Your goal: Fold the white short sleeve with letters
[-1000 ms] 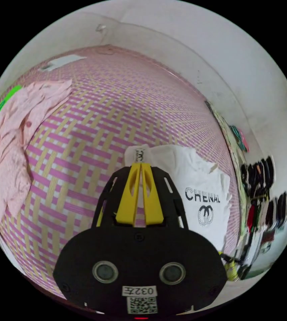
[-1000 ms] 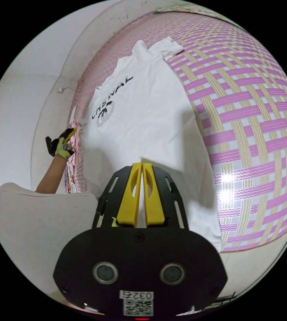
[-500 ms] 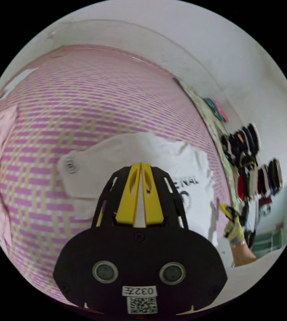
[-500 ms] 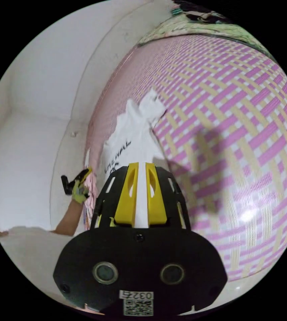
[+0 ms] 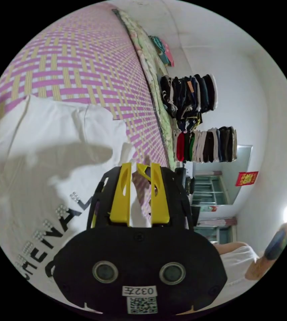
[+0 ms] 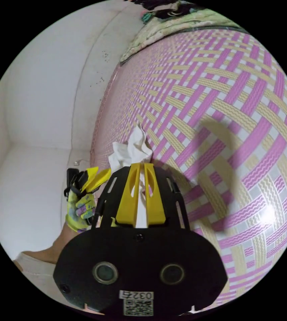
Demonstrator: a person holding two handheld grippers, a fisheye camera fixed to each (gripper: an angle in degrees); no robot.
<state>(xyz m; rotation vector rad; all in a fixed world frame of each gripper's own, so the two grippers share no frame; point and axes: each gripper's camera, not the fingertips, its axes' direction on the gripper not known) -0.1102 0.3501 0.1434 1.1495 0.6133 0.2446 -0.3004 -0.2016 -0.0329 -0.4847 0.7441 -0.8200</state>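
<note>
The shirt (image 5: 49, 160) is spread on the woven mat (image 5: 83, 67), lettering up, with a sleeve laid over the body. The left gripper (image 5: 140, 167) is held with its jaws parted; white fabric is seen between them, but a grip cannot be confirmed. The right gripper (image 6: 142, 166) is closed on a bunched fold of the shirt (image 6: 130, 152) above the mat (image 6: 233, 133). The left gripper (image 6: 94, 177) is seen just left of it, in a gloved hand (image 6: 79, 209). Clothes (image 5: 200, 117) hang by the far wall.
</note>
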